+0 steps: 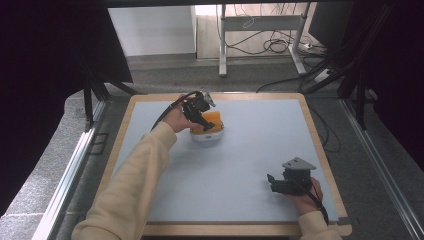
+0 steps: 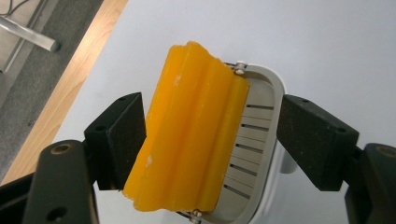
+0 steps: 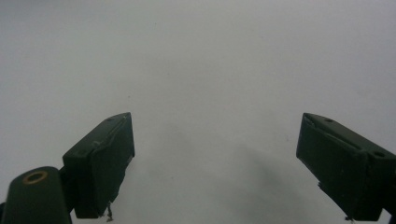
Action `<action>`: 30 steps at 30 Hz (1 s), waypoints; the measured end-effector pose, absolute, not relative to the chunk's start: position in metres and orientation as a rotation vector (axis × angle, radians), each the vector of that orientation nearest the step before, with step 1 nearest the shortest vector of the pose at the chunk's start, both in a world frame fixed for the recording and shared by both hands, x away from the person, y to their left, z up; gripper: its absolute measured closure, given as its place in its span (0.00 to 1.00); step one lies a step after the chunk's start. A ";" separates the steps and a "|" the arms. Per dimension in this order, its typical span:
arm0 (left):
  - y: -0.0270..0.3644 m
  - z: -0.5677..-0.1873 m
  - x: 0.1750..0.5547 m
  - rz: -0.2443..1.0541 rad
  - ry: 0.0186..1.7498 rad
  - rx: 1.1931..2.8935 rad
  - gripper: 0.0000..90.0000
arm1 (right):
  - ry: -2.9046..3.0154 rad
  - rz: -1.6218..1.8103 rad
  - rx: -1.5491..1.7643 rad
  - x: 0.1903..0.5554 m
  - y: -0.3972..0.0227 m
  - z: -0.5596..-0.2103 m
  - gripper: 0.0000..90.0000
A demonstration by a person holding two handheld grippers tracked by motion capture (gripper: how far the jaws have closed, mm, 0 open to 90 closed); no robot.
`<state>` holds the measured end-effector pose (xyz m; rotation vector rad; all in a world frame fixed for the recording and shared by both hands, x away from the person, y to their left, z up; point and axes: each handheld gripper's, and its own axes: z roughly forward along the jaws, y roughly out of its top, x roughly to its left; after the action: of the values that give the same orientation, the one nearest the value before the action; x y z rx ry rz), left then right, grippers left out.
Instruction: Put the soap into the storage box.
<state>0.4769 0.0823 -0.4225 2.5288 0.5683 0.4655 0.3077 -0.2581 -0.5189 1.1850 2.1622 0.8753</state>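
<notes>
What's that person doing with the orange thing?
A person holds a gripping tool in each hand. The left tool is over a white dish with a slotted metal tray, where an orange bar of soap lies. Its jaws stand open on either side of the soap. The right tool rests open near the table's front edge.

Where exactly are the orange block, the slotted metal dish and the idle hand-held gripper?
orange block point(image 2: 187, 130), left gripper view, middle of its ridged face.
slotted metal dish point(image 2: 254, 140), left gripper view, its slotted floor.
right hand-held gripper point(image 1: 271, 182), high view, between its jaw tips.
</notes>
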 end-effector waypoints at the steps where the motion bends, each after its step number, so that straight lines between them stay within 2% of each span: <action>1: 0.085 -0.419 0.472 0.466 0.574 2.516 0.25 | 2.163 0.876 1.183 0.307 -0.258 -0.519 0.13; 8: 0.096 -0.414 0.454 0.453 0.631 2.476 0.26 | 2.156 0.884 1.182 0.307 -0.257 -0.517 0.13; 15: 0.119 -0.416 0.411 0.439 0.670 2.445 0.26 | 2.157 0.881 1.171 0.306 -0.256 -0.516 0.13; 20: 0.136 -0.429 0.380 0.437 0.668 2.404 0.25 | 2.158 0.881 1.167 0.305 -0.255 -0.516 0.13; 26: 0.153 -0.446 0.356 0.454 0.744 2.390 0.25 | 2.159 0.878 1.168 0.305 -0.255 -0.517 0.13; 30: 0.161 -0.461 0.341 0.397 0.783 2.335 0.24 | 2.160 0.877 1.169 0.305 -0.255 -0.517 0.13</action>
<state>0.3410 0.1607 -0.4610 2.3353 0.7833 0.3974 0.3052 -0.2548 -0.5167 1.1691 2.1596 0.8770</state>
